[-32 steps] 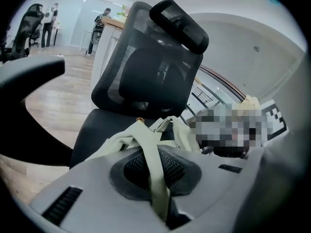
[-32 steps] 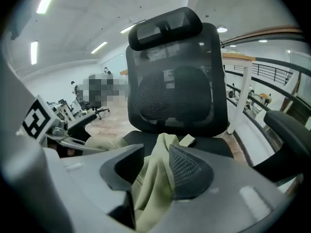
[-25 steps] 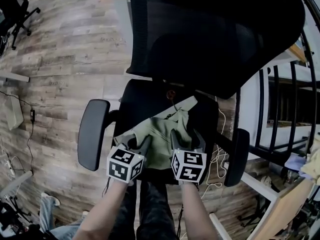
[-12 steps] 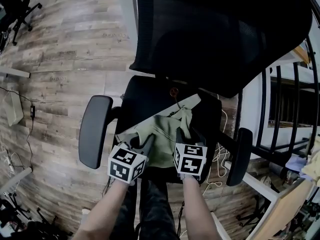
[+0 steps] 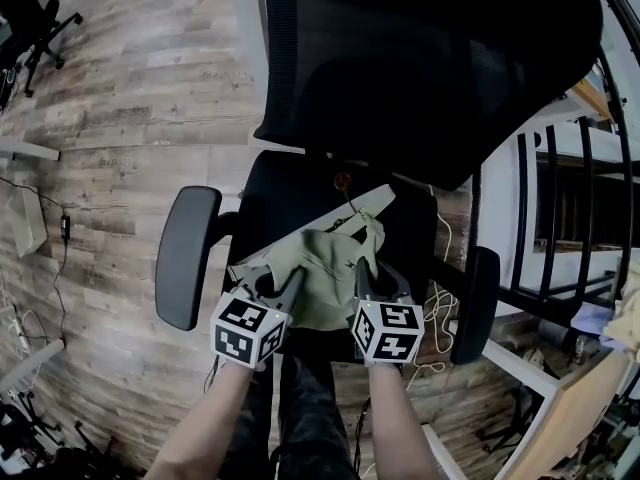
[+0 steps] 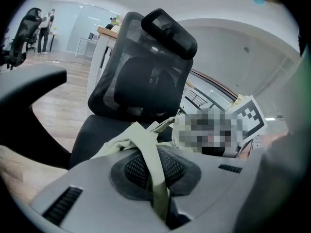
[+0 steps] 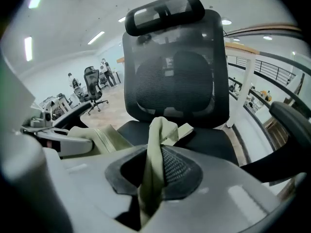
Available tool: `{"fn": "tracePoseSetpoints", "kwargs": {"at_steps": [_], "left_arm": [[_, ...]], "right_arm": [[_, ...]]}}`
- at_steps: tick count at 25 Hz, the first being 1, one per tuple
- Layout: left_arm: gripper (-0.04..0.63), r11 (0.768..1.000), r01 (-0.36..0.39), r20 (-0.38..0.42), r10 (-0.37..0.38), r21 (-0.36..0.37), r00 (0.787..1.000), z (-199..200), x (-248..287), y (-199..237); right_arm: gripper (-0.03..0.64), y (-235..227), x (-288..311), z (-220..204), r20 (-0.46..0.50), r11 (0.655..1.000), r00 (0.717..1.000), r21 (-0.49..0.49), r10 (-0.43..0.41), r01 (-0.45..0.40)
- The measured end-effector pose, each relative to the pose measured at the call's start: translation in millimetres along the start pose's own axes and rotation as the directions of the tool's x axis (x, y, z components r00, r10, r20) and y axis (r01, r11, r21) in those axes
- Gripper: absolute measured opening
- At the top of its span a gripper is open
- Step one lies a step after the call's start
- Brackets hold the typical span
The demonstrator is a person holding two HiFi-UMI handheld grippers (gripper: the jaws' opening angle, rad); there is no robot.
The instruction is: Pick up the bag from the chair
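Black mesh first: looking steeply down on an office chair [image 5: 300,193], backrest up top, armrests either side; all parked on a plank wood floor [image 5: 120,118]. Next size down, on the front half of the seat: an olive-green fabric bag [image 5: 325,273], crumpled and bunched toward the near edge; stretched roughly slantwise across the seat, near-left to far-right, with a strap end trailing toward the backrest. Key bit for the lift: lies dead ahead of both pairs of jaws and a touch below, one gripper at each near corner, neither noticeably closer. Over to the left gripper [image 5: 283,286]: clamped almost fully down on a flat strip of the bag's cloth, running straight up between the pads. Then the right gripper [image 5: 377,273]: jaws just been closing, pinched onto a bunched fold of the same cloth; looks properly gripped, not merely touching. Probably set for raising both hands together; worth watching that thin fold on the right for slipping.
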State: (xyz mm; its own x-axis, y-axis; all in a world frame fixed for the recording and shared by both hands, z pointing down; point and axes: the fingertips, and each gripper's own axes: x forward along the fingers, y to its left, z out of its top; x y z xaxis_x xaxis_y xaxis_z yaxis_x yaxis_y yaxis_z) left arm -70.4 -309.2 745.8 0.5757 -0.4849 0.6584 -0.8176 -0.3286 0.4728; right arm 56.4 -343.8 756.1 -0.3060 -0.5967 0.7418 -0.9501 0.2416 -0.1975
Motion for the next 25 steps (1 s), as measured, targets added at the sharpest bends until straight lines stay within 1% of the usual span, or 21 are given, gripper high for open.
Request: {"fn": "tracePoseSetpoints", "kwargs": {"at_steps": [5, 12, 18, 25], "left_arm": [[0.012, 1.000, -0.016, 0.024, 0.016, 0.016, 1.000, 7.5, -9.6, -6.4], [0.012, 0.998, -0.039, 0.056, 0.037, 0.042, 0.998, 18.9, -24.5, -18.0], [0.011, 0.996, -0.053, 0.070, 0.048, 0.066, 0.996, 27.2, -39.2, -29.8], [0.011, 0.994, -0.067, 0.100, 0.058, 0.088, 0.993, 45.4, -52.2, -40.6]], "right_arm": [[0.057, 6.9, -20.0, 9.0, 0.079, 0.998, 0.995, 0.012, 0.054, -0.055], [0.055, 12.2, -50.0, 21.7, 0.171, 0.993, 0.979, 0.019, 0.109, -0.114], [0.054, 19.3, -71.0, 31.2, 0.214, 0.988, 0.966, 0.004, 0.147, -0.151], [0.052, 24.9, -89.0, 51.2, 0.251, 0.985, 0.953, -0.011, 0.170, -0.172]]}}
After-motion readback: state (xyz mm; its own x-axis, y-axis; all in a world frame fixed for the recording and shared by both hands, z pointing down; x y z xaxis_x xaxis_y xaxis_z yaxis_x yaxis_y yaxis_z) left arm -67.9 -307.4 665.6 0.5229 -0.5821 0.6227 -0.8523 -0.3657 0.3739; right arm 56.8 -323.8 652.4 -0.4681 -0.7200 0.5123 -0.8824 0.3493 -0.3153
